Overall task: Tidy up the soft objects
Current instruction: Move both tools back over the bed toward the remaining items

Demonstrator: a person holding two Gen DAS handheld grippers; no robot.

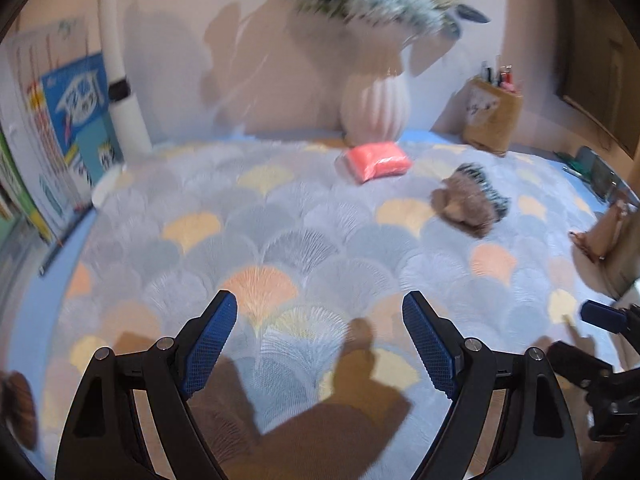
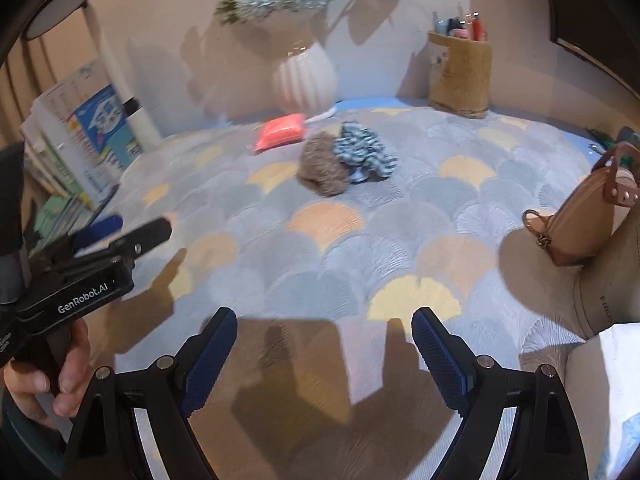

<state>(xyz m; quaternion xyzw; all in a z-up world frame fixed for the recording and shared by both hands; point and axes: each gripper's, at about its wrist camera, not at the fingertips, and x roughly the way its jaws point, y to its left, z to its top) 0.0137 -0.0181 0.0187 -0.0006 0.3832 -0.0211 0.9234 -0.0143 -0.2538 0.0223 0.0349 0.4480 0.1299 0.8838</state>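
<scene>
Ahead of the left gripper (image 1: pixel 320 344), whose jaws stand wide apart with nothing between them, the soft things lie well up the patterned mat (image 1: pixel 280 216) and off to its right: a pink packet (image 1: pixel 378 165) just in front of the white vase (image 1: pixel 376 108), and a brown furry piece (image 1: pixel 464 204) with a blue-and-white scrunchie (image 1: pixel 486 184) touching its far side. Bare mat fills the way between.

From the right wrist, the right gripper (image 2: pixel 324 348) is likewise spread and empty, and the same brown furry piece (image 2: pixel 324 168) and scrunchie (image 2: pixel 366 150) sit almost straight ahead, the pair lying crosswise, the pink packet (image 2: pixel 282 131) just behind to the left. I'd judge the right hand better lined up. A tan bag (image 2: pixel 580 220) stands at the mat's right edge, well clear; the pen holder (image 2: pixel 460 72) is by the back wall.
</scene>
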